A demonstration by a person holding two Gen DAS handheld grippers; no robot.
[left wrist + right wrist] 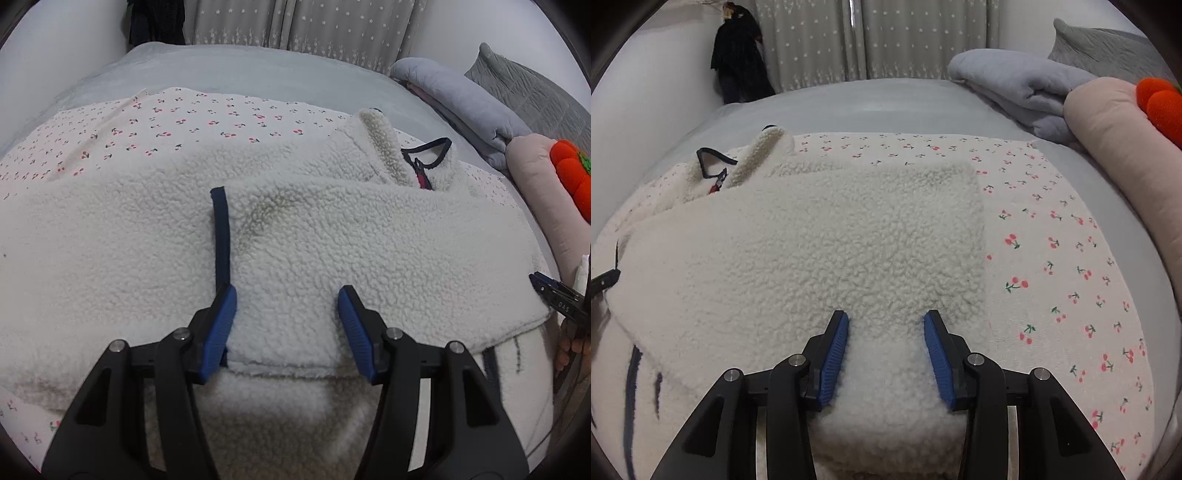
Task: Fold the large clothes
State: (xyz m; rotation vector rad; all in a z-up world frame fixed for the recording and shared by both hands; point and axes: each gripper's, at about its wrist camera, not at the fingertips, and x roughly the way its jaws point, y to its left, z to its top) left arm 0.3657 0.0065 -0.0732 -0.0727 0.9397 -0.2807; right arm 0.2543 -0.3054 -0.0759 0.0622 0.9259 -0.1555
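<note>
Left gripper (pixel 287 317) pads apart astride fleece jacket (pixel 295 236) hem, unclamped; right gripper (pixel 885 350) likewise apart. Risk: thick pile springs back, fold over jacket's navy trim (pixel 221 236) slumps open.

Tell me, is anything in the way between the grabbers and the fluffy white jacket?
Nothing visible is. The left gripper and the right gripper are both right over the white fleece jacket, jaws apart with fleece between them. The folded blanket sits far off.
</note>
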